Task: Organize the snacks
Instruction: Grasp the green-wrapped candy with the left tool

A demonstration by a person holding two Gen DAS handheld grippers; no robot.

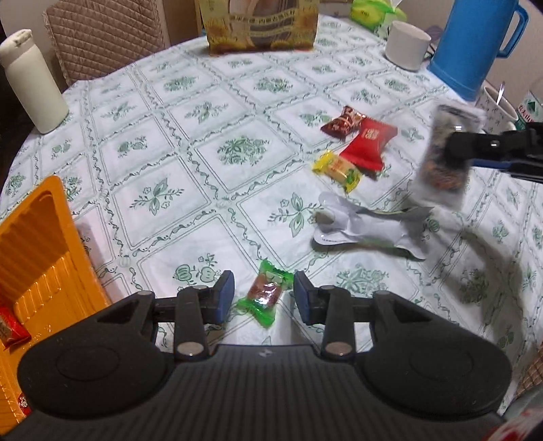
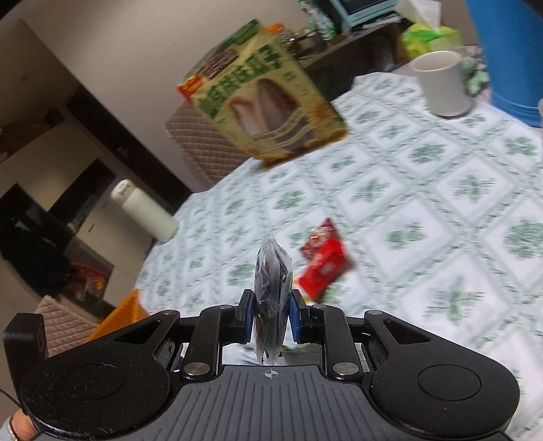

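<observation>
In the left wrist view my left gripper points down at the table, open, with a green-wrapped candy lying between its blue pads; the pads are not pressing on it. An orange tray at the left edge holds a red packet. Mid-table lie a red packet, a dark red candy, a yellow candy and a white wrapper. My right gripper hangs above the table at the right, shut on a clear snack packet. The right wrist view shows that gripper clamping the packet edge-on.
A white bottle stands far left. At the back are a sunflower-seed box, a white mug, a blue jug, a green tissue pack and a patterned cup. A quilted chair back stands behind the table.
</observation>
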